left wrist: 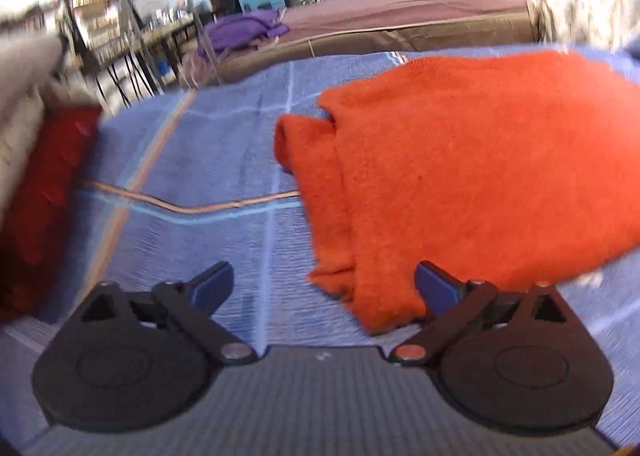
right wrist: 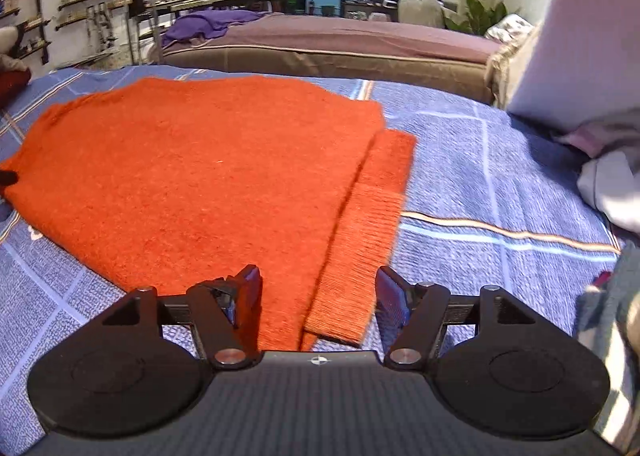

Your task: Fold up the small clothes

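On the blue checked bedspread point(right wrist: 480, 175) the orange sweater point(right wrist: 200, 175) lay flat between my grippers; left gripper point(left wrist: 324, 288) and right gripper point(right wrist: 318, 292) gaped empty at opposite edges.

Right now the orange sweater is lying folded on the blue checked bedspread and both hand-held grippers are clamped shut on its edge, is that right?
Not quite. The orange sweater does lie folded on the blue checked bedspread, but neither grips it. The left wrist view shows the left hand-held gripper with its jaws wide apart, and the right wrist view shows the same for the right hand-held gripper: cloth lies between the jaws, unpinched.
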`<state>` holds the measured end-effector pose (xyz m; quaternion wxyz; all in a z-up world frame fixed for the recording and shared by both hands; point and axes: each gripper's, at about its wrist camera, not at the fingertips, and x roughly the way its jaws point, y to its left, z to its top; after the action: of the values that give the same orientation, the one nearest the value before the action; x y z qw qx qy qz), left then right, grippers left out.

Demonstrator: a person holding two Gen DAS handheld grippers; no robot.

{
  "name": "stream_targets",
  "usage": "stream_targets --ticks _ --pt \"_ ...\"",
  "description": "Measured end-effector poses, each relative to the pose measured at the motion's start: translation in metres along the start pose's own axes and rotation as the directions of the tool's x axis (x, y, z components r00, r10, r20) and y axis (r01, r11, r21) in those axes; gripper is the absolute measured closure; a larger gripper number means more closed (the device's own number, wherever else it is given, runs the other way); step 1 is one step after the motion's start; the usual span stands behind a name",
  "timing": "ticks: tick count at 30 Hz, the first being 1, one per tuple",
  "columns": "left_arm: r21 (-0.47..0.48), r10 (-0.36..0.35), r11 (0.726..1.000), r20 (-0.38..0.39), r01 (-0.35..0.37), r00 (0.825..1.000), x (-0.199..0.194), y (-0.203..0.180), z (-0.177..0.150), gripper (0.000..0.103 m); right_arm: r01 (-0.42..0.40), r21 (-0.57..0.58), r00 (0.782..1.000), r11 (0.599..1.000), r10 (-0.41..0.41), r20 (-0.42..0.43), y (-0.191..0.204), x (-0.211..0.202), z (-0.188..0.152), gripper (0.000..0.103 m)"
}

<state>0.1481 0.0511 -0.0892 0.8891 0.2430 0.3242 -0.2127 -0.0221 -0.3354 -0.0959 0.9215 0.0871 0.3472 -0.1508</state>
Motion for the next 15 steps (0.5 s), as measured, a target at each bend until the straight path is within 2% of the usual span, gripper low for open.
stream_targets --ticks 2,6,8,9,10,12,14,15 --pt "0.026 0.023 0.999 -0.007 -0.023 1.000 -0.004 0.001 -0.006 0.000 -0.023 0.033 1.000 0.999 0.023 -0.004 -0.008 -0.004 0.000 0.000" --pt "-0.091 0.012 0.996 -0.077 -0.019 0.997 -0.006 0.017 -0.010 0.000 -0.025 0.034 0.999 0.999 0.024 0.025 -0.007 -0.017 0.001 0.000" --pt "-0.115 0.039 0.992 -0.108 -0.052 0.993 -0.007 0.020 -0.012 0.000 -0.046 0.029 0.998 0.999 0.044 0.038 -0.003 -0.022 0.000 0.000" --pt "-0.123 0.070 0.989 -0.131 -0.087 0.989 -0.009 0.019 -0.010 0.003 -0.061 0.039 0.997 0.997 0.059 0.044 -0.004 -0.024 0.000 0.000" --pt "-0.124 0.081 0.988 -0.121 -0.096 0.989 -0.015 0.016 -0.007 0.006 -0.080 0.051 0.996 0.995 0.078 0.047 -0.005 -0.023 0.002 0.000" --pt "-0.094 0.025 0.995 -0.003 -0.025 1.000 -0.039 0.000 0.003 0.005 -0.102 0.074 0.994 0.992 0.098 0.057 -0.009 -0.020 0.008 0.000" --pt "-0.007 -0.033 0.999 0.108 0.034 0.994 -0.062 -0.031 0.013 0.002 -0.101 0.118 0.993 0.988 0.094 0.069 -0.018 -0.017 0.016 0.000" --pt "0.077 -0.080 0.995 0.149 0.069 0.986 -0.072 -0.055 0.018 0.001 -0.101 0.145 0.993 0.984 0.092 0.068 -0.024 -0.013 0.021 0.000"
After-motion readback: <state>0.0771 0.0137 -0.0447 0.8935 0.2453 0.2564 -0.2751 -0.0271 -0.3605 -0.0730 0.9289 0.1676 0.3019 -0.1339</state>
